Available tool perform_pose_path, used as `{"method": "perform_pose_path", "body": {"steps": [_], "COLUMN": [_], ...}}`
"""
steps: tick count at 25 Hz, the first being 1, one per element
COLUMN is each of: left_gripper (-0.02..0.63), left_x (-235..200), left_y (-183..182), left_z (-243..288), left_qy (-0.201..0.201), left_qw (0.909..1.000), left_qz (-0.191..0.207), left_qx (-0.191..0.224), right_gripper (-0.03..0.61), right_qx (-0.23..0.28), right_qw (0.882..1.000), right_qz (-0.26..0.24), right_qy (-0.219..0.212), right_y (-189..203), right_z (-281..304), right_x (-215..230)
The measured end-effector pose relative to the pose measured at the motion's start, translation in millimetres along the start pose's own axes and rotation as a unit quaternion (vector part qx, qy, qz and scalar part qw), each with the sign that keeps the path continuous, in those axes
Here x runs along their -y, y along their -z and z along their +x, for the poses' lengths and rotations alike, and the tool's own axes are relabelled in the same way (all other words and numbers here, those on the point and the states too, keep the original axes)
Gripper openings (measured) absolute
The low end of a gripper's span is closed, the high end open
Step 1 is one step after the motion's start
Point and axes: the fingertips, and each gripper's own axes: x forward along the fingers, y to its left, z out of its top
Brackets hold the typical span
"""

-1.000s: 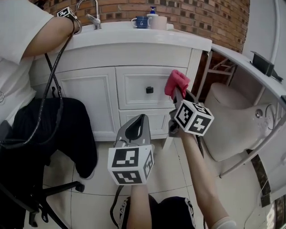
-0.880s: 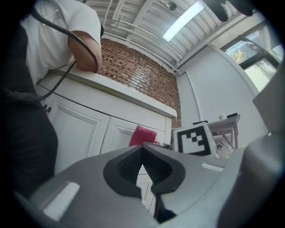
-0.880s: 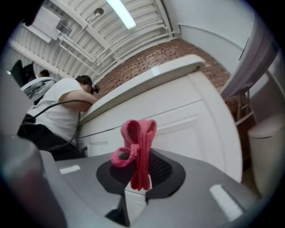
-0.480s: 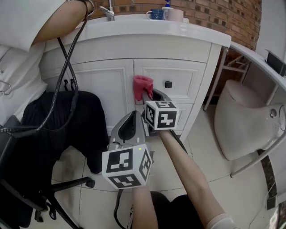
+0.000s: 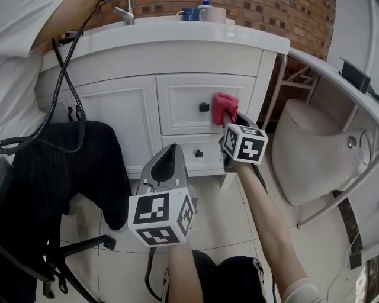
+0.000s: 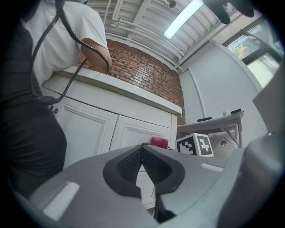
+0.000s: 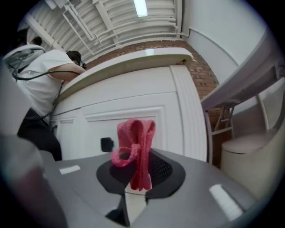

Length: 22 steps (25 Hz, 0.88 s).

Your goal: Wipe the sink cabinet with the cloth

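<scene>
The white sink cabinet (image 5: 177, 100) fills the upper half of the head view, with two drawers and a door. A folded pink cloth (image 5: 224, 108) is pinched in my right gripper (image 5: 228, 121) and sits against the upper drawer front, just right of its black knob (image 5: 204, 107). In the right gripper view the cloth (image 7: 136, 151) stands up between the shut jaws, with the knob (image 7: 106, 144) to its left. My left gripper (image 5: 167, 160) hangs lower, in front of the bottom drawer, jaws shut and empty (image 6: 142, 149).
A second person in a white top and black trousers (image 5: 53, 160) sits on an office chair at the left, with black cables hanging. A white toilet (image 5: 314, 154) stands at the right. A faucet (image 5: 124, 13) and cups (image 5: 204, 13) are on the counter.
My right gripper carried the cloth from the left side of the upper drawer to right of the knob. A second ago it was near the cabinet's right edge.
</scene>
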Motion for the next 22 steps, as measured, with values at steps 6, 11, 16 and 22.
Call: {"method": "perform_pose_path", "body": {"steps": [6,11,16,22], "left_gripper": [0.011,0.011,0.011,0.011], "left_x": [5.5,5.8,-5.6,0.5], "left_y": [2.3,1.2,-1.7,-5.1], "left_z": [5.6,3.8,-0.1,0.4], "left_qy": [0.005,0.007,-0.001,-0.013], "left_qw": [0.9999,1.0,0.9999,0.9997], "left_qz": [0.01,0.003,-0.013,0.016], "left_qx": [-0.006,-0.004,0.009,0.016], "right_gripper": [0.054,0.052,0.052,0.052], "right_qx": [-0.011,-0.019,0.001,-0.046], "right_qw": [0.999,0.993,0.998,0.983], "right_qz": [-0.024,0.031,0.037,-0.024], "right_qy": [0.023,0.11,0.044,-0.176], "right_y": [2.0,8.2,12.9,82.6], "right_z": [-9.2,-25.3,-45.5,-16.7], "right_x": [51.1,111.7,55.8,-147.3]}}
